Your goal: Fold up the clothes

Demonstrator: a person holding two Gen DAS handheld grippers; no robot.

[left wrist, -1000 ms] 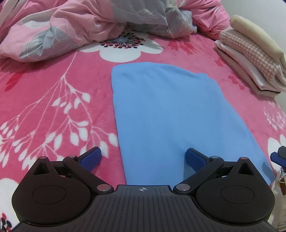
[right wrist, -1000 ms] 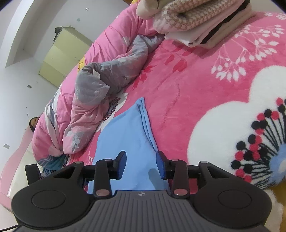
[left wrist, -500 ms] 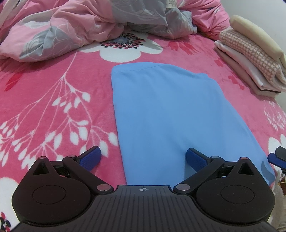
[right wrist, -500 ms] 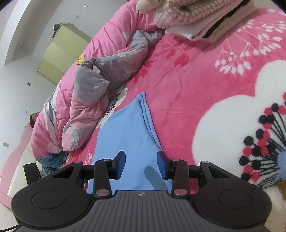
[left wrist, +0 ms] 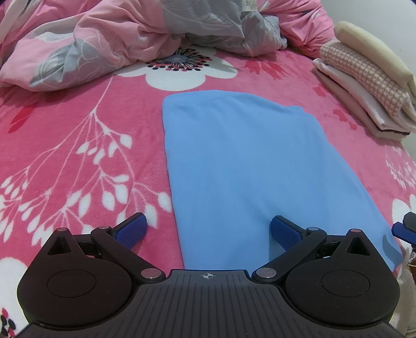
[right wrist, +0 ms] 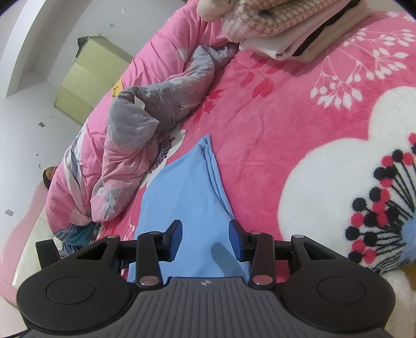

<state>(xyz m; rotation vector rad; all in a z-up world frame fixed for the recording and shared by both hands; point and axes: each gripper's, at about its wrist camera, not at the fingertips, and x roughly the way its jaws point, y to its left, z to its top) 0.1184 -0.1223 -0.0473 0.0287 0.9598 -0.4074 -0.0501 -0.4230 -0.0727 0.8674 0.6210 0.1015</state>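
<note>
A light blue garment (left wrist: 247,161) lies folded flat in a long rectangle on the pink floral blanket (left wrist: 65,130). My left gripper (left wrist: 209,230) hovers wide open at its near end, straddling the cloth's left edge: one pad over the blanket, the other over the blue fabric. In the right wrist view the same garment (right wrist: 182,187) runs away from my right gripper (right wrist: 205,236), which stands partly open just above the near right side. Nothing is pinched between its pads. A blue pad of the right gripper (left wrist: 405,230) peeks in at the left wrist view's right edge.
A stack of folded clothes (left wrist: 364,85) sits at the far right of the bed, also seen as a stack (right wrist: 286,23) in the right wrist view. A crumpled pink and grey duvet (left wrist: 130,39) lies along the far side. A yellow cabinet (right wrist: 88,80) stands beyond the bed.
</note>
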